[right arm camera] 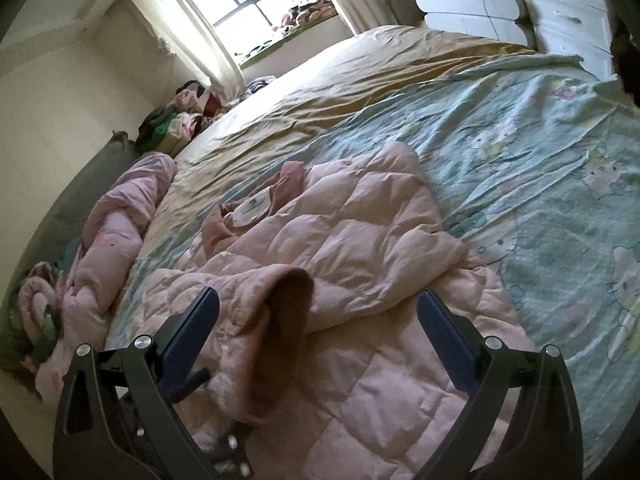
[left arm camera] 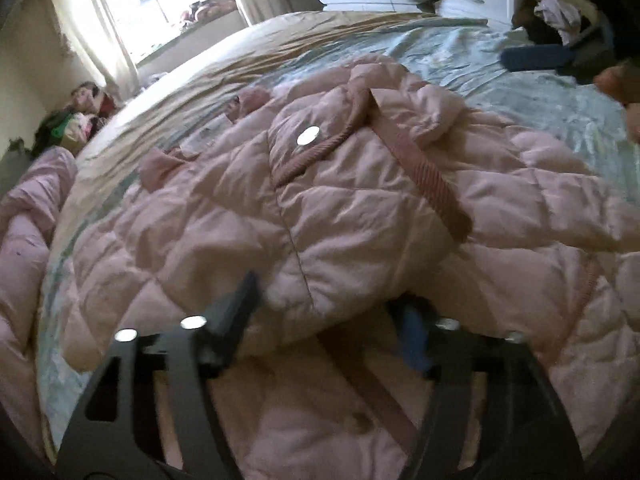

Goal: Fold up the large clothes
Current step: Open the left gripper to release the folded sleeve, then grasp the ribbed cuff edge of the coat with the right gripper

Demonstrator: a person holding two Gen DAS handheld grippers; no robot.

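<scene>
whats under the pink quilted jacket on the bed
The pink quilted jacket lies on a pale green cartoon-print sheet, which shows around its edges. Whatever sits directly beneath the jacket is covered.

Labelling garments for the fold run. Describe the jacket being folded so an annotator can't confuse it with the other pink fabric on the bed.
Start from the big bed with the green cartoon-print sheet. The pink quilted jacket lies spread on that sheet, right in front of both grippers. Unlike the pink bedding bunched at the bed's left edge, it has diamond stitching, darker ribbed trim and a silver snap button.
</scene>
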